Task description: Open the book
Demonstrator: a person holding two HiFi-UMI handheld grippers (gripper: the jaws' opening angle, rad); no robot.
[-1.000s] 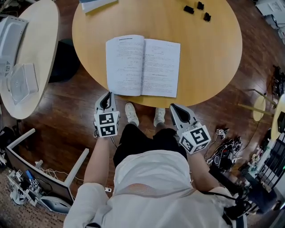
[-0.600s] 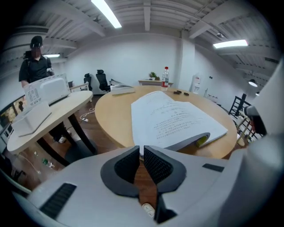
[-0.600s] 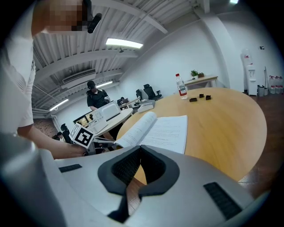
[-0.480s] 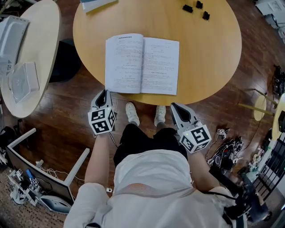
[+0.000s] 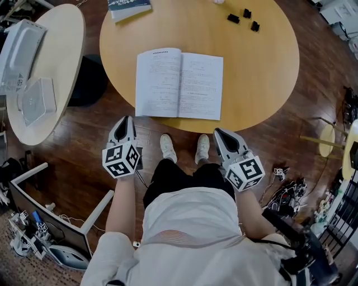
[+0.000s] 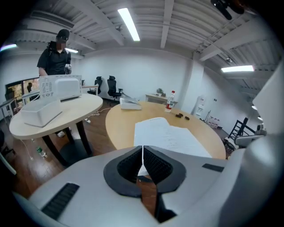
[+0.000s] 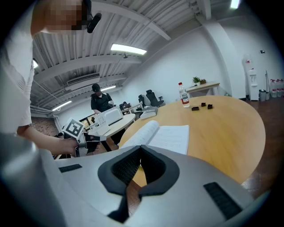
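Observation:
The book [image 5: 179,85] lies open and flat on the round wooden table [image 5: 257,72], near its front edge, white printed pages up. It also shows in the left gripper view as the book [image 6: 166,135] and in the right gripper view as the book [image 7: 162,135]. My left gripper [image 5: 125,120] hangs below the table's front edge, left of the book, jaws shut with nothing between them. The right gripper [image 5: 218,133] sits below the edge at the book's right, also shut and empty. Neither touches the book.
Three small black blocks [image 5: 243,18] and a closed book [image 5: 130,8] lie at the table's far side, with a bottle [image 6: 169,101] beyond. A second pale table [image 5: 61,50] at the left carries white boxes [image 5: 19,47]. A person [image 6: 55,57] stands behind it. Cables [image 5: 282,195] litter the floor at the right.
My left gripper has risen and rolled, drifting a little left of where it was. The right gripper has stayed put. The book lies as before.

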